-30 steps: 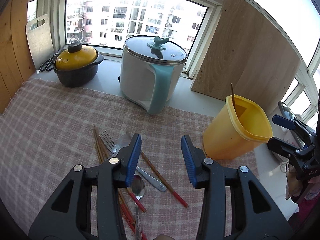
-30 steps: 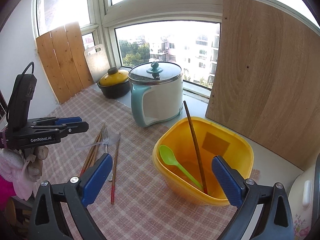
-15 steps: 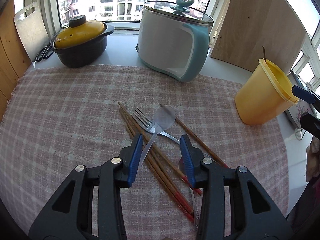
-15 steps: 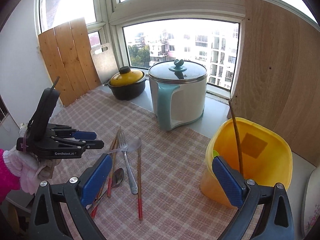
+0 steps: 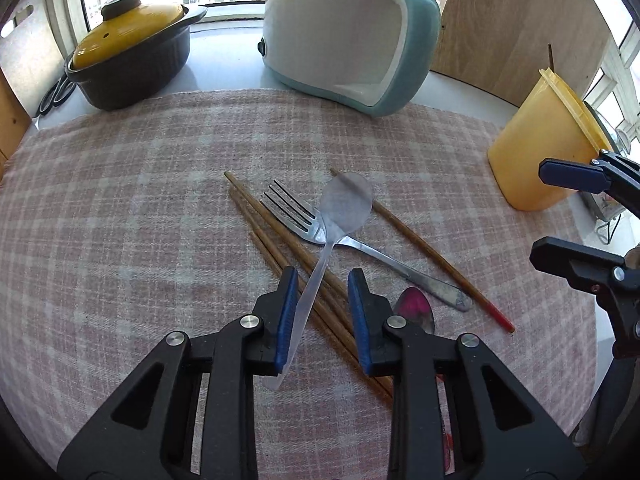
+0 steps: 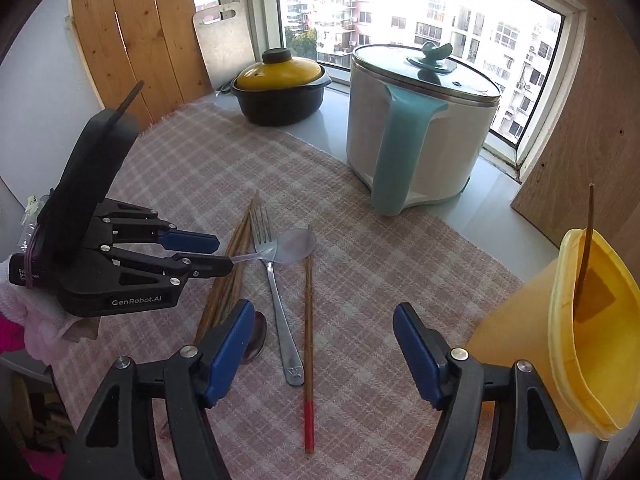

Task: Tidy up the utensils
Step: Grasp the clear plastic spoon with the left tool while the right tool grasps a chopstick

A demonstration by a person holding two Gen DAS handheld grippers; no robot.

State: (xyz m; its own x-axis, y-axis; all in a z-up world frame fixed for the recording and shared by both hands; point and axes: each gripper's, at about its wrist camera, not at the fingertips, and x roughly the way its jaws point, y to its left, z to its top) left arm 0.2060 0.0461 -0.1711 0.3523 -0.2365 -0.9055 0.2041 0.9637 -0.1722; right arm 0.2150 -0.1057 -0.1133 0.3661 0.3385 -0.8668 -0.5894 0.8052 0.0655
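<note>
The clear plastic spoon (image 5: 338,216) lies across the fork (image 5: 316,228), its bowl toward the white cooker (image 5: 344,28) and its handle running back between the fingers of the left gripper (image 5: 322,292). Those jaws are narrowed around the handle but a gap shows on the right side; whether the left pad already touches it is hard to tell, so it probably has no firm hold yet. The right gripper (image 6: 324,344) hangs wide open over the cloth beside the yellow tub (image 6: 576,340), holding nothing.

The spoon looks light, thin and a little springy, and its smooth handle may slip or twist under pinch. Mid-handle, where the jaws already sit, seems the sensible place to take it. Lifting it could nudge the fork beneath and the chopsticks (image 5: 280,236) packed just beside it.

Between the spoon and the tub the checked cloth (image 5: 120,220) lies bare except for one chopstick, giving a free path. The tub's rim and the stick (image 6: 585,240) standing inside it are what to clear on the way in.
</note>
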